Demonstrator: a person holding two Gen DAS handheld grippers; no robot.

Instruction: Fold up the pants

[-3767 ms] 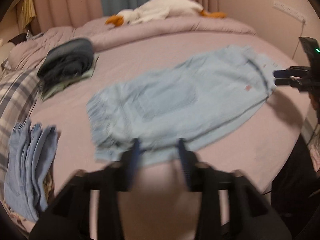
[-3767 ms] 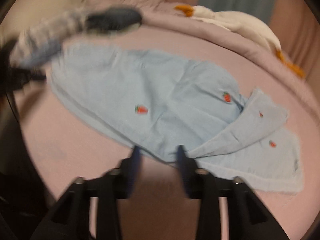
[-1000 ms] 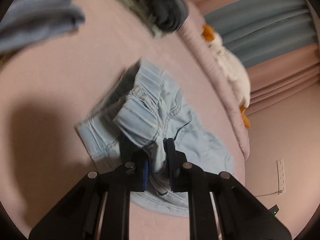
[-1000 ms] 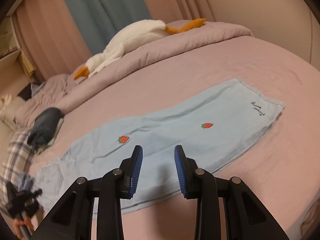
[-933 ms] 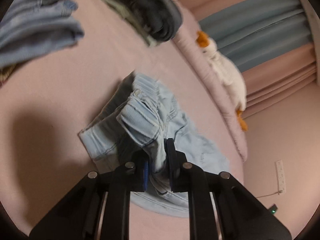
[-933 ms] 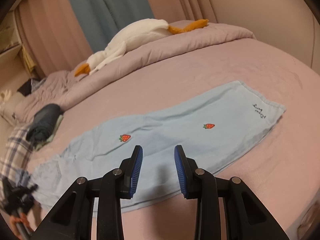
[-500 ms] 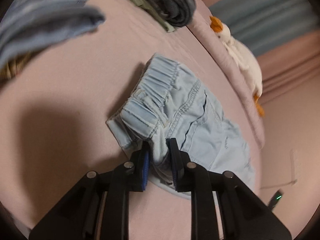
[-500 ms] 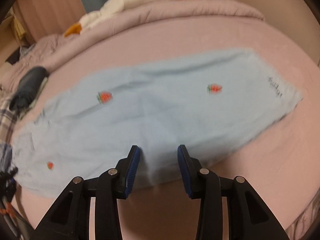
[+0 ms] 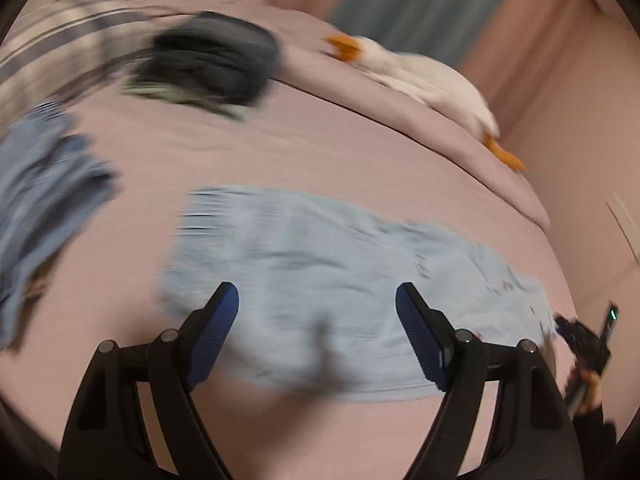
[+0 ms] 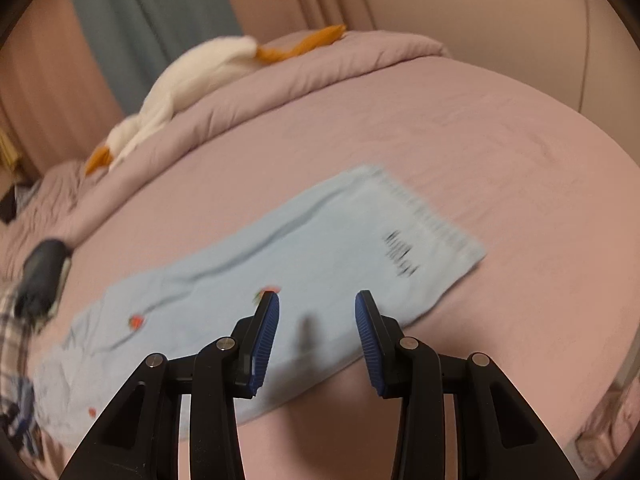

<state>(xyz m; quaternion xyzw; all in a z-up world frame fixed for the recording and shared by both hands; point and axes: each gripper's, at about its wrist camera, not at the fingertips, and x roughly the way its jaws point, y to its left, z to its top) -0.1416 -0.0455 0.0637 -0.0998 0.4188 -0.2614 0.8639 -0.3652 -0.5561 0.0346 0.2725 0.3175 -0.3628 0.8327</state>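
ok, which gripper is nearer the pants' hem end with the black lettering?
Right. The right gripper hovers open just short of the lettering on the pants; the left gripper, jaws opening with nothing gripped, is over the waistband end.

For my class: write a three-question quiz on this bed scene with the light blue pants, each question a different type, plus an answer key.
1. True or false: the pants lie spread flat on the bed.
2. What red motif is printed on them? A cherries, B strawberries, C hearts.
3. Fill in: the white plush toy with an orange beak lies on the folded ____.

Key: 1 true; 2 B; 3 duvet.
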